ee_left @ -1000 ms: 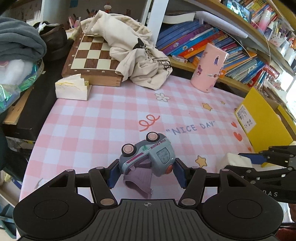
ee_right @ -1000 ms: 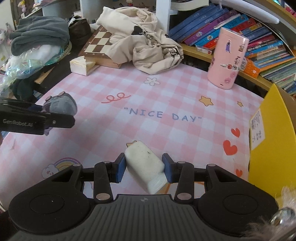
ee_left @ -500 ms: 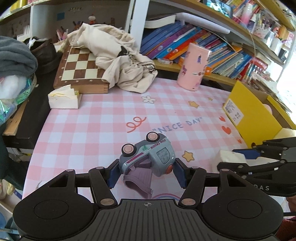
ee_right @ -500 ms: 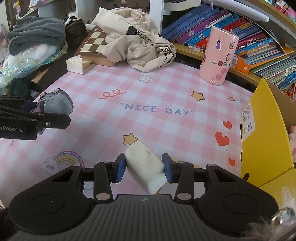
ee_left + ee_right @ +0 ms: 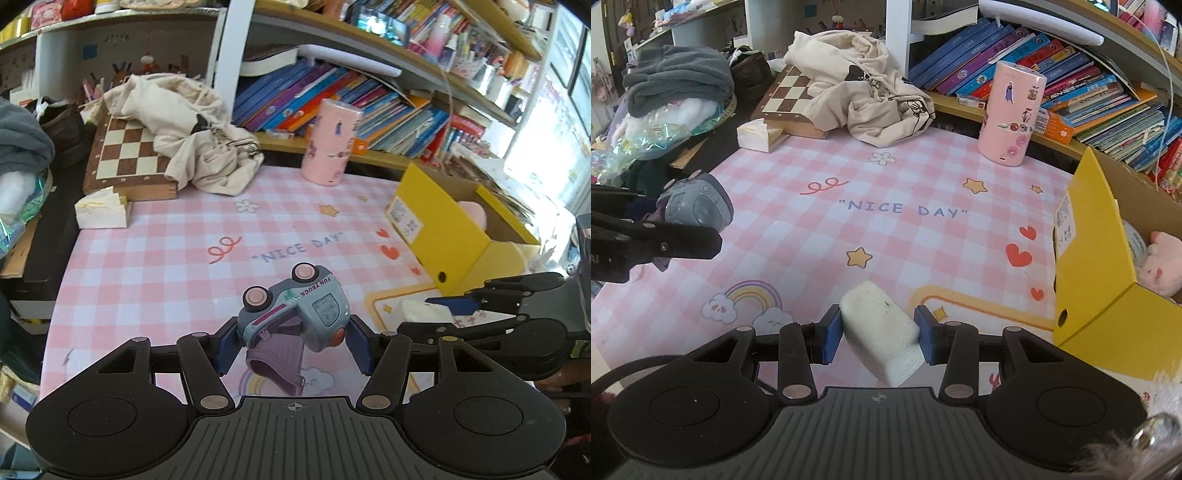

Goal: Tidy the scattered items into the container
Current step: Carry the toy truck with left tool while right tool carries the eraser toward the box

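Observation:
My left gripper (image 5: pixel 293 341) is shut on a grey-blue toy truck (image 5: pixel 295 310) with pink wheels, held above the pink checked mat. The truck also shows in the right wrist view (image 5: pixel 696 201). My right gripper (image 5: pixel 879 334) is shut on a white block (image 5: pixel 882 326), lifted over the mat; the block also shows in the left wrist view (image 5: pixel 421 314). The yellow box (image 5: pixel 443 236) stands at the mat's right edge, open on top, with a pink plush toy (image 5: pixel 1160 264) inside. It is to the right of both grippers (image 5: pixel 1086 266).
A pink sticker-covered cylinder (image 5: pixel 1012 118) stands at the mat's back. A chessboard (image 5: pixel 129 155) with a cream cloth bag (image 5: pixel 192 125) over it lies back left, a tissue pack (image 5: pixel 101 214) beside it. Bookshelves run behind.
Both grippers have pulled back and risen with their loads. The yellow box has come further into view on the right, showing its open top.

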The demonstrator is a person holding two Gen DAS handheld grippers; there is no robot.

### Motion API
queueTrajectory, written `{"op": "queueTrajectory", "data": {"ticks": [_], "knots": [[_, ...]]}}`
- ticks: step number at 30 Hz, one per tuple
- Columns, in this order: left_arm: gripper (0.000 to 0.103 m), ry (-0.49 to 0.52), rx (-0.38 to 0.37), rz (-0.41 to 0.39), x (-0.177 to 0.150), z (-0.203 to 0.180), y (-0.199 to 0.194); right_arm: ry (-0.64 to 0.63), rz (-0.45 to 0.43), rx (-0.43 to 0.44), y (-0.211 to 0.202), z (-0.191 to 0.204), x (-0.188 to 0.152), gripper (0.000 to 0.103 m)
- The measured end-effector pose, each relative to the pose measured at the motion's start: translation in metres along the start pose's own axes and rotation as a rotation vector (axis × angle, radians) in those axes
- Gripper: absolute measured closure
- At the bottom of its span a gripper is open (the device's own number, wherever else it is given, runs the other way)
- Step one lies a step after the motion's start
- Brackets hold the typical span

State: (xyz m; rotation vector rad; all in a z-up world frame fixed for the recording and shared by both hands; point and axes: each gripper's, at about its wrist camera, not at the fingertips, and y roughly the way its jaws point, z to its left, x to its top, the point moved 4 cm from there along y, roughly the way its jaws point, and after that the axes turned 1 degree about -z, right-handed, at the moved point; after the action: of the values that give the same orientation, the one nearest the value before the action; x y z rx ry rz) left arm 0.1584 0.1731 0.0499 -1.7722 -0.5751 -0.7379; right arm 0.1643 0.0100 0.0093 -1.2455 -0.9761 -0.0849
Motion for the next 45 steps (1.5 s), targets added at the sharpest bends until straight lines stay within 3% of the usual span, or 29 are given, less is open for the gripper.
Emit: {"op": "queueTrajectory", "data": {"ticks": [12, 34, 45], "knots": [[0.043, 0.000, -0.022, 0.017, -0.012, -0.007, -0.003, 0.035, 0.012, -0.018, -0.011, 0.000, -0.019, 0.064], [0.043, 0.100, -0.138, 0.075, -0.024, -0.046, 0.006, 0.155, 0.017, -0.119, -0.042, -0.018, -0.057, 0.063], [0.043, 0.136, -0.161, 0.084, -0.019, -0.063, 0.015, 0.199, 0.012, -0.150, -0.053, -0.034, -0.070, 0.063]]}}
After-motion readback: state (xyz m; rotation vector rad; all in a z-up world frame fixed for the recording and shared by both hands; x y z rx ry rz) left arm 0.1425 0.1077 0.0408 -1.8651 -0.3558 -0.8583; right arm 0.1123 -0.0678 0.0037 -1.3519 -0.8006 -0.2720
